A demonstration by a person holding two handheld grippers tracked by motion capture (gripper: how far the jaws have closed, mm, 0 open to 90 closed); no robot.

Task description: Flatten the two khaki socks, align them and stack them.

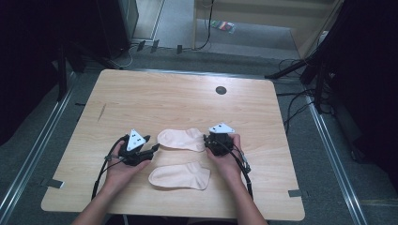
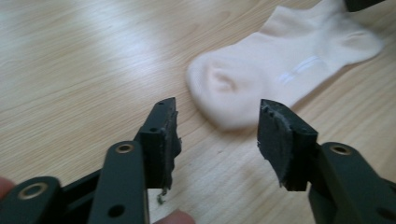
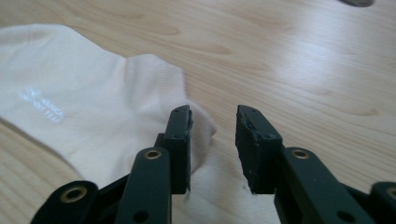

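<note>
High view shows two limp, light cream ankle socks near the worktop's front edge; both tongs, left and right, gape empty at the far sock's ends, best pinched at toe or cuff.

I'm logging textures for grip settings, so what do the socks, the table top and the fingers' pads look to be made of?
Socks: soft knit fabric, pale cream, matte; one bears a faint woven mark.
Table: light wood or wood-look laminate, given the grain lines and soft sheen.
Left gripper and right gripper fingers: hard black plastic or metal with brass-coloured rivets; the pads look like dark rubber or foam, frayed at the edges.
</note>
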